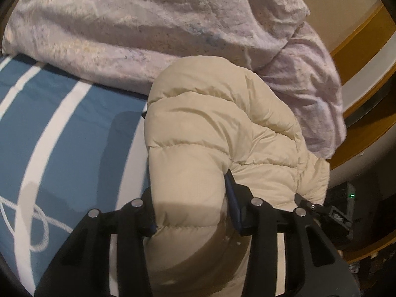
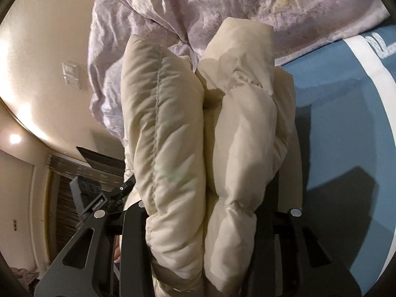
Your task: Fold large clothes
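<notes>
Both claws clamp cream puffer jacket (image 1: 217,128) | left claw (image 1: 190,205) | right claw (image 2: 203,225) | over striped bed (image 1: 61,136)

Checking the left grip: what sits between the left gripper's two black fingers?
In the left wrist view, a thick roll of the cream quilted puffer jacket fills the gap of the left gripper; both fingers press against it.

Cream quilted puffer jacket (image 1: 217,128). Pale lilac duvet (image 1: 148,32), faint speckled print. Teal bedsheet (image 1: 74,123) with broad white stripes and white rope-loop motif. Black grippers (image 1: 190,212), blue finger pads (image 1: 234,198). Beige wall (image 2: 49,37).
</notes>
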`<action>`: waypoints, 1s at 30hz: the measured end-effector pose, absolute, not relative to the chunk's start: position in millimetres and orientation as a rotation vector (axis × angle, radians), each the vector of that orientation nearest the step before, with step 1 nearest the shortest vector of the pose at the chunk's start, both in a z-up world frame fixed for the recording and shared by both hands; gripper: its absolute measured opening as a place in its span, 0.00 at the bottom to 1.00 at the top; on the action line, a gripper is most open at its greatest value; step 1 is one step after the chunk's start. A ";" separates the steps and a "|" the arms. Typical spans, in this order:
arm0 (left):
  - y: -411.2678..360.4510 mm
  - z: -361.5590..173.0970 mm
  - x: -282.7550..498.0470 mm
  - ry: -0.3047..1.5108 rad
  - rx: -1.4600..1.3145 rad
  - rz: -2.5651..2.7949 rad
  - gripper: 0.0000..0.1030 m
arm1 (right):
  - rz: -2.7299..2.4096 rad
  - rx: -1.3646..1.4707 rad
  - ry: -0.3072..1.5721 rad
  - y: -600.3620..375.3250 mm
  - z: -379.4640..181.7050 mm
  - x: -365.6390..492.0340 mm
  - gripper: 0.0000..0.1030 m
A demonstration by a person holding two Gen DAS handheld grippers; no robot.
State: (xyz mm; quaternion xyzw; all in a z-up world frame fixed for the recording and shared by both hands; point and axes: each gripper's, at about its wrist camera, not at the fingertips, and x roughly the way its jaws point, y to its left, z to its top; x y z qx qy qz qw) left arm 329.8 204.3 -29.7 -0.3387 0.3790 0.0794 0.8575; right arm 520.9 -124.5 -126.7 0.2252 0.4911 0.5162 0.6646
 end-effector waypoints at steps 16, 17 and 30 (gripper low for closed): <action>195.4 -9.3 333.6 0.790 -0.415 0.388 0.73 | 0.810 0.189 0.889 -139.2 -79.7 514.2 0.70; 195.5 -6.2 332.0 0.781 -0.406 0.392 0.76 | 0.795 0.179 0.856 -135.7 -73.8 515.1 0.70; 154.7 -12.0 364.5 0.809 -0.236 0.382 0.80 | 0.883 -0.044 0.696 -66.4 -61.8 479.2 0.68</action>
